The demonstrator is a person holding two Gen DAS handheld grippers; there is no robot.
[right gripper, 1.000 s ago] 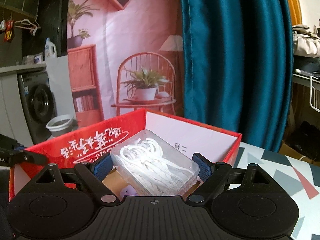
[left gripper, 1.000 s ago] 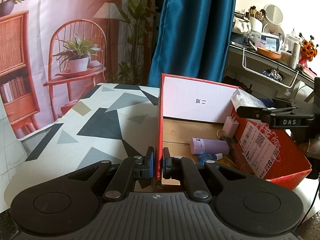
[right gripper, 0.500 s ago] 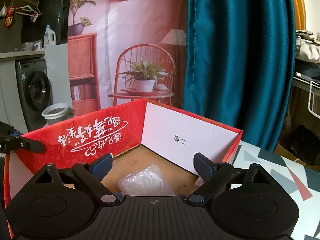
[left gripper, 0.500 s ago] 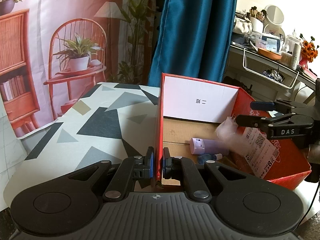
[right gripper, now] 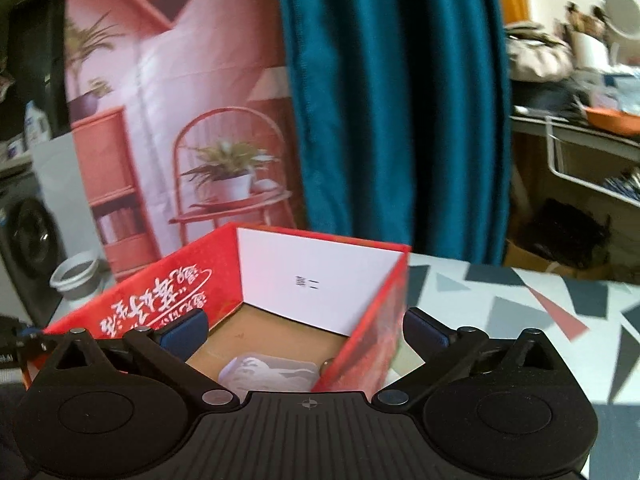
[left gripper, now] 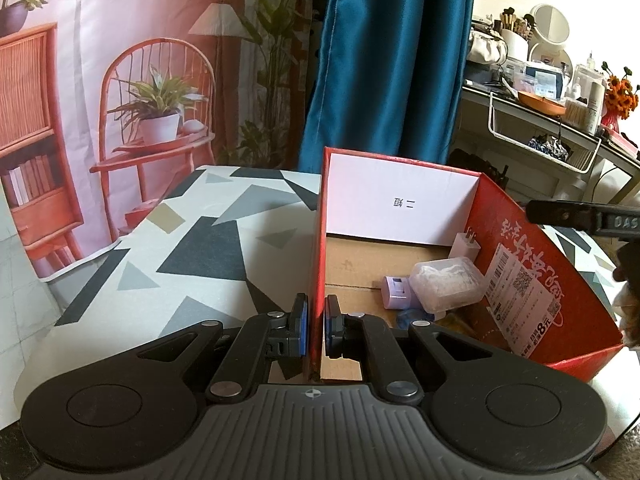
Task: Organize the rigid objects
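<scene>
Left gripper (left gripper: 315, 330) clamped on the wall of the red box (left gripper: 528, 280); right gripper (right gripper: 304, 330) empty.

Right jaws were opening wide, nothing between the pads. The clear plastic case (left gripper: 448, 286) (white cord inside) lay in the box at 2 o'clock from the left gripper, touching a purple bottle (left gripper: 396, 292).

Red box (left gripper: 516, 264), geometric grey-black-white tablecloth (left gripper: 192, 256), teal curtain (left gripper: 392, 60)

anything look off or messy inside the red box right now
Nothing damaged or spilled. The clear plastic case lies tilted on the purple bottle in the red box, not flat on the floor. The left claw pinches the box wall.
</scene>
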